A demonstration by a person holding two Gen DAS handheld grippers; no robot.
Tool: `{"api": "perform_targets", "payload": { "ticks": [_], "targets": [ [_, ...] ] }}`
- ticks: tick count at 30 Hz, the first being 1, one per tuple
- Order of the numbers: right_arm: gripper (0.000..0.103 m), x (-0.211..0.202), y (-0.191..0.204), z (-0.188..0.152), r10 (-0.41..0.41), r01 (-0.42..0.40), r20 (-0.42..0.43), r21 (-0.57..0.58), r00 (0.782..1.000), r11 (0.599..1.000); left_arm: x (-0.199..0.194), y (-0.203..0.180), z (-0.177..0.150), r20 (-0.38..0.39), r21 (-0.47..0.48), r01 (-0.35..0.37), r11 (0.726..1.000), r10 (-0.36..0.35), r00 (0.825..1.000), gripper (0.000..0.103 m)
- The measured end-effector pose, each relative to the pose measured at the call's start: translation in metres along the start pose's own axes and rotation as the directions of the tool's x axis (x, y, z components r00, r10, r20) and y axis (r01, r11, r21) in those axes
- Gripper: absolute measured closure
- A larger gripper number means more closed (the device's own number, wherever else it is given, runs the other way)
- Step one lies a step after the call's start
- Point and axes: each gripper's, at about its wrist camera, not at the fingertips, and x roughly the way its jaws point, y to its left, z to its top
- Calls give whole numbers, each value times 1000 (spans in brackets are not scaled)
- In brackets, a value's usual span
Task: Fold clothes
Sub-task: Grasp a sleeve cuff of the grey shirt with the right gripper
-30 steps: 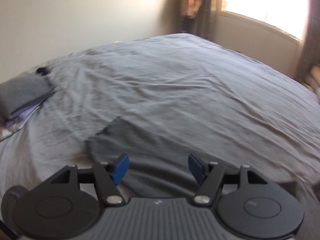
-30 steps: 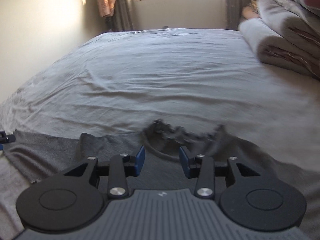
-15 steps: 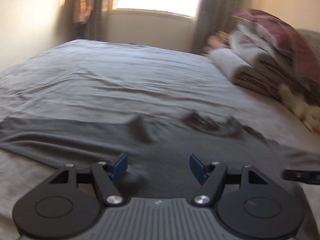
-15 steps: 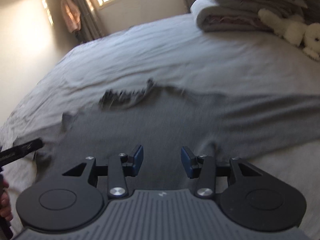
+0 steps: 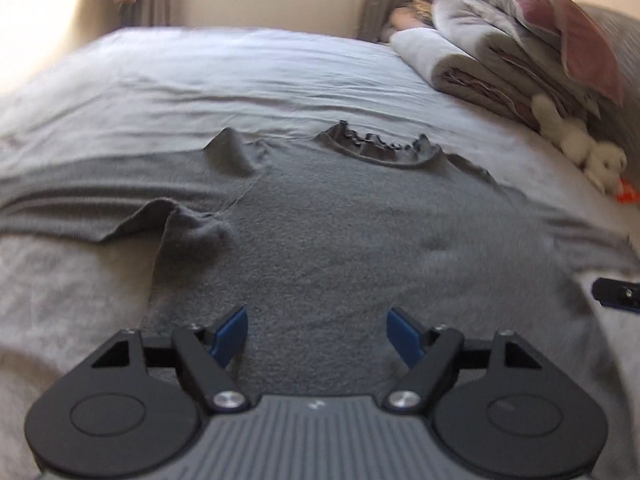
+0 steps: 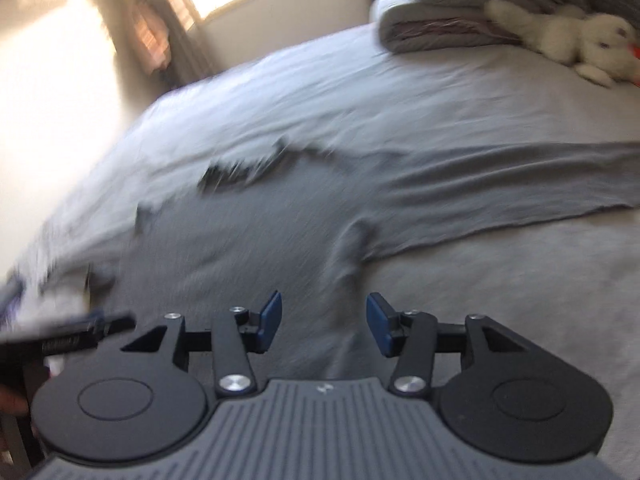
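A dark grey long-sleeved top (image 5: 344,232) lies spread flat on the bed, its frilled neckline (image 5: 380,144) at the far side and its sleeves stretched out left and right. My left gripper (image 5: 316,334) hovers over the top's lower body, its jaws opening, with nothing pinched between the blue pads. The right wrist view shows the same top (image 6: 280,232), blurred, with its right sleeve (image 6: 500,184) running off to the right. My right gripper (image 6: 324,322) hangs over the fabric near the armpit, jaws opening, holding nothing. The right gripper's tip (image 5: 616,294) peeks in at the left view's right edge.
The bed is covered by a light grey sheet (image 5: 240,72). Folded blankets and pillows (image 5: 520,40) are stacked at the far right, with a white plush toy (image 6: 572,36) beside them. A window and curtains (image 6: 180,20) stand beyond the bed.
Both views swung right from the bare sheet to the spread top, which now fills them. Both grippers' jaws have widened. The right view has tilted and blurred.
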Motion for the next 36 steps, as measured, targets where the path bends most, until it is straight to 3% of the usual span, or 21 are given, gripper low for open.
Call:
{"api": "perform_targets", "payload": {
  "ticks": [3,7,18,20,22,29,36],
  "targets": [
    [51,-5,-26,13,-38,30,59,133,998,991,1,-5,4,8,-26,17,1000,-16,1000,24],
    [51,-4,-59,27,-123,85,114,289,986,954,3,-10,12,25,6,22,1000,-22,999,23],
    [51,12,-118,36,-367,276,117,464,923,842,22,-14,27,6,16,8,1000,-8,1000,22],
    [52,12,-129,35,-384,277,138,481,913,832,25,-15,28,0,19,7,1000,-7,1000,22],
    [62,14,-143,33,-396,269,148,519,906,811,28,-15,28,-7,8,12,1000,-12,1000,21],
    [73,16,-174,31,-385,150,214,673,898,725,36,-20,28,-18,10,22,1000,-22,1000,20],
    [98,19,-183,31,-374,81,254,724,892,685,37,-19,28,-16,0,35,999,-35,999,19]
  ]
}}
